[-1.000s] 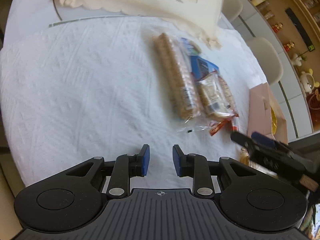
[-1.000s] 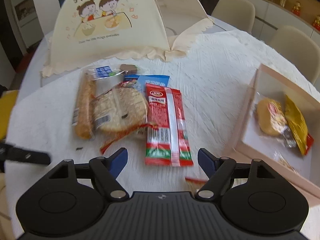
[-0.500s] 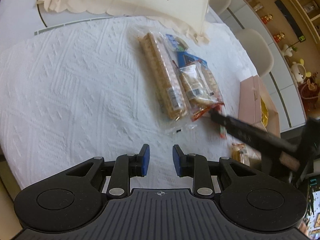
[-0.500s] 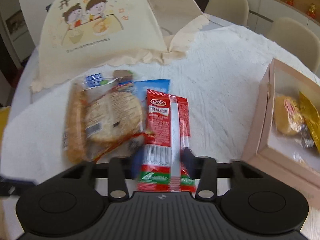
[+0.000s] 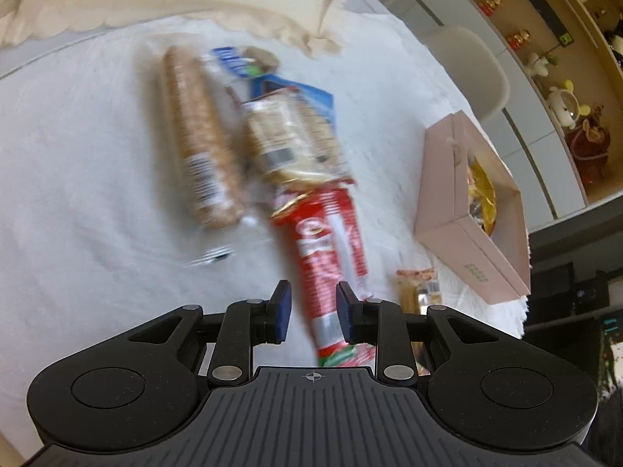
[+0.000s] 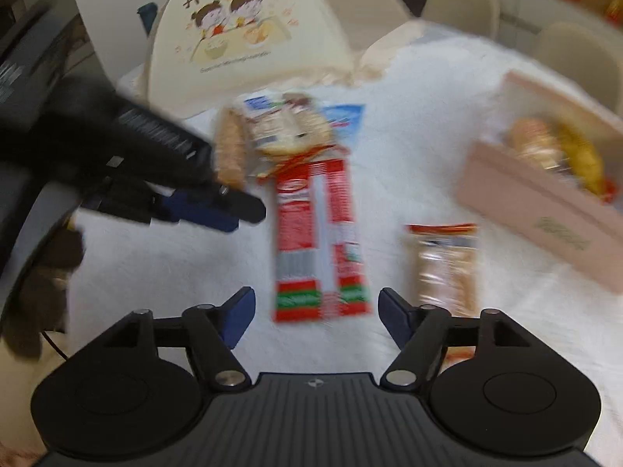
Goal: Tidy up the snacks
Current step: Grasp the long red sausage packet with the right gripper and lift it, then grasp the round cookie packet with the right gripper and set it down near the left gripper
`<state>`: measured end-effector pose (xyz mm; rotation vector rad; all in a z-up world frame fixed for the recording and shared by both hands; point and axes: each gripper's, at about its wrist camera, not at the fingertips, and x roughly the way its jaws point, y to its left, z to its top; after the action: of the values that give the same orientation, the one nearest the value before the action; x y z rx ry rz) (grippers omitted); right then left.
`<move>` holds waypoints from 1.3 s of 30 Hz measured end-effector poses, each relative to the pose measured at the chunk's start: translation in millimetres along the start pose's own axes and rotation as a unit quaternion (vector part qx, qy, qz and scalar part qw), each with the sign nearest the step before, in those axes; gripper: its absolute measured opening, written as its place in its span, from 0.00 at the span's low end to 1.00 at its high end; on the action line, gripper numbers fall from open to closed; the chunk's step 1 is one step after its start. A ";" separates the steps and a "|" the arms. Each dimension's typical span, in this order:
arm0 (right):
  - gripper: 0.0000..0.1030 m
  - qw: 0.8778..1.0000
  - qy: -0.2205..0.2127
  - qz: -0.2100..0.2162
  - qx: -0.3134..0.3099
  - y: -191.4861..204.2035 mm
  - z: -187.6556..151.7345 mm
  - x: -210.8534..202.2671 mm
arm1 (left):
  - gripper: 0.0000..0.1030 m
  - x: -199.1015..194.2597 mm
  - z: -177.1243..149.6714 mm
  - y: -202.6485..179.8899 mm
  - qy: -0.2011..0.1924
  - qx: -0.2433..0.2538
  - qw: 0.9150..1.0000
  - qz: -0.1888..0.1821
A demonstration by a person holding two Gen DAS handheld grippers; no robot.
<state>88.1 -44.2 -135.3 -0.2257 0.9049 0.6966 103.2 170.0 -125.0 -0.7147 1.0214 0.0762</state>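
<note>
My right gripper [image 6: 316, 317] hangs with its jaws spread wide and nothing between them, low over the near end of the red packet [image 6: 317, 233]; that packet lies flat on the white tablecloth [image 6: 409, 89], lengthwise toward me, so the wide spread looks suited to taking it across its width. My left gripper [image 5: 309, 313] has its jaws only partly parted, a narrow gap, and pinches nothing; in its own view the red packet [image 5: 331, 249] shows through that gap, but from the right wrist view the left gripper [image 6: 233, 210] sits off to the packet's left side and raised, so I judge it is not touching.

The rest of the snacks sit in a loose heap beyond the red packet: a long biscuit roll [image 5: 200, 136], a clear bag of round crackers [image 5: 292, 140] overlapping a blue wrapper [image 5: 311, 95]; both views are smeared by motion, so I may be misreading which lies on top. A small cracker pack [image 6: 446, 264] lies alone just to the right of the red packet, between it and the pink box [image 6: 545, 210]. That box stands open at the right with a couple of snacks already in it, which I take as the place the loose ones are meant to go. The cream food cover [image 6: 249, 39] stands behind the heap, out of the way.
</note>
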 end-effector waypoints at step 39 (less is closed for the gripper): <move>0.80 0.988 -0.007 0.032 -0.150 -3.5 15.3 -0.3 | 0.26 -21.6 -24.0 28.7 -0.002 0.002 0.999 -0.036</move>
<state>100.0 -39.9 -126.1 -0.4602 0.7943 0.8923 62.6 184.0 -129.9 -0.7457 0.9918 0.0133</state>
